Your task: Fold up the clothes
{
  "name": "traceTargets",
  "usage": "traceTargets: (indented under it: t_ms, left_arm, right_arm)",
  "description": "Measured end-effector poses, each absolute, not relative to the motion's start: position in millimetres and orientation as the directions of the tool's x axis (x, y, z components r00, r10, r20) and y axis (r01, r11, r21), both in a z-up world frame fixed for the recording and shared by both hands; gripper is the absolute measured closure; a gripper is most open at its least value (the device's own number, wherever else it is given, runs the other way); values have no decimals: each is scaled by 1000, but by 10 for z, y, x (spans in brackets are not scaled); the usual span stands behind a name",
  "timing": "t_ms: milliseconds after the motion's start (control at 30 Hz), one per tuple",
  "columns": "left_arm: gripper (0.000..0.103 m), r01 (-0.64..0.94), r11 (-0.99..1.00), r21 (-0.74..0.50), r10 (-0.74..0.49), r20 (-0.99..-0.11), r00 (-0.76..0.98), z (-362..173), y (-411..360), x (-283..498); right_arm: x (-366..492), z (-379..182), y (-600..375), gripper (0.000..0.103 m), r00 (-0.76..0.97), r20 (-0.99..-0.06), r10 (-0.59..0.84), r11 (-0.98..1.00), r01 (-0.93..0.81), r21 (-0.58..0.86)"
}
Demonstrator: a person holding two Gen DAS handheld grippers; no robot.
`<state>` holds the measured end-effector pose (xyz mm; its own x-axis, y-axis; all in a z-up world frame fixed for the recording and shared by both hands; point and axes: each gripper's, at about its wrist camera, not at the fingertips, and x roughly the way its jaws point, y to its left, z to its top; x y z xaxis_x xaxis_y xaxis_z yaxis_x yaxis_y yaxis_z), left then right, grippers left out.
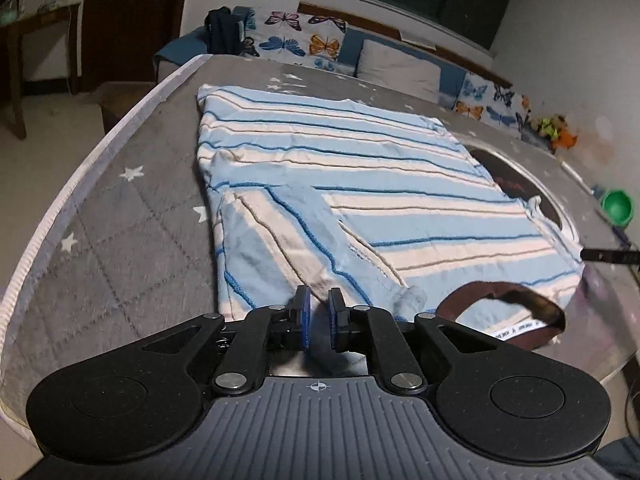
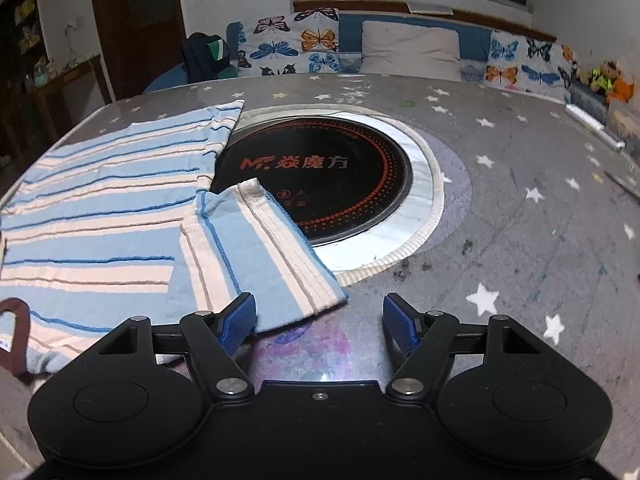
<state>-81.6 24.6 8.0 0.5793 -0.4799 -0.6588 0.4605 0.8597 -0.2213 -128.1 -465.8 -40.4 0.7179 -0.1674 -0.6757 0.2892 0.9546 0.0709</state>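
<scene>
Striped shirt spread flat on star-patterned table cover; one sleeve folded inward, other laid over black induction hob. Hob partly hidden by shirt. Brown collar blurred. Green cup seen at table edge, contents not discernible. Left gripper pinched narrowly on sleeve fabric. Right gripper spread wide, nothing held, beside sleeve cuff.

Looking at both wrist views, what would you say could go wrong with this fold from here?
1. The left gripper pinches only a thin bit of the shirt near the folded-in sleeve, so the cloth may slip out when pulled.
2. The right gripper is open with the other sleeve near just one finger; closing may miss it.
3. That sleeve lies partly over the cooktop; dragging could catch on its rim.
</scene>
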Motion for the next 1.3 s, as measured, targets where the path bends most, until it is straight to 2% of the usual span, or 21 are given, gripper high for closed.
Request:
traceTargets:
  t_ms: [33, 67, 133, 200, 233, 300, 333, 367, 567, 800, 1100, 1300]
  left_arm:
    - [87, 462, 859, -220, -480, -659, 579, 85, 242, -819]
    - [84, 462, 859, -221, -480, -659, 579, 90, 244, -823]
    - [78, 461, 860, -218, -478, -657, 583, 90, 242, -827]
    - [75, 461, 862, -211, -475, -656, 587, 90, 235, -835]
    - [75, 461, 863, -208, -473, -656, 589, 89, 226, -841]
    - [74, 461, 864, -202, -469, -656, 591, 97, 209, -853]
    - [73, 461, 865, -200, -467, -657, 592, 100, 202, -856]
    - [71, 461, 866, -196, -465, -656, 595, 104, 202, -864]
    - [67, 454, 873, -177, -449, -654, 609, 127, 253, -902]
    - [64, 443, 878, -184, -446, -654, 611, 137, 277, -921]
    - [62, 443, 877, -186, -447, -653, 611, 153, 297, -942]
    - [61, 442, 877, -189, -448, -654, 609, 151, 300, -932]
  right_arm:
    - [-1285, -406, -4664, 32, 719, -675, -165, 953, 291, 77]
    - [-1289, -407, -4670, 40, 719, -675, -163, 952, 294, 83]
    - [-1291, -410, -4671, 45, 721, -675, -160, 952, 294, 88]
    - [-1272, -410, -4656, 55, 723, -673, -156, 954, 287, 87]
    - [-1263, -409, -4651, 62, 724, -672, -153, 955, 285, 89]
    - [-1256, -403, -4661, 82, 728, -669, -151, 953, 287, 98]
    - [-1258, -398, -4672, 89, 732, -666, -148, 950, 291, 109]
    - [-1262, -393, -4685, 91, 737, -660, -142, 947, 295, 125]
    - [-1312, -191, -4601, 93, 795, -598, -108, 951, 257, 170]
    - [-1247, 79, -4169, 93, 836, -547, 47, 978, 72, 195]
    - [-955, -50, -3644, 93, 786, -582, 207, 974, -108, 200]
    - [-820, -242, -3506, 91, 738, -631, 237, 970, -142, 198]
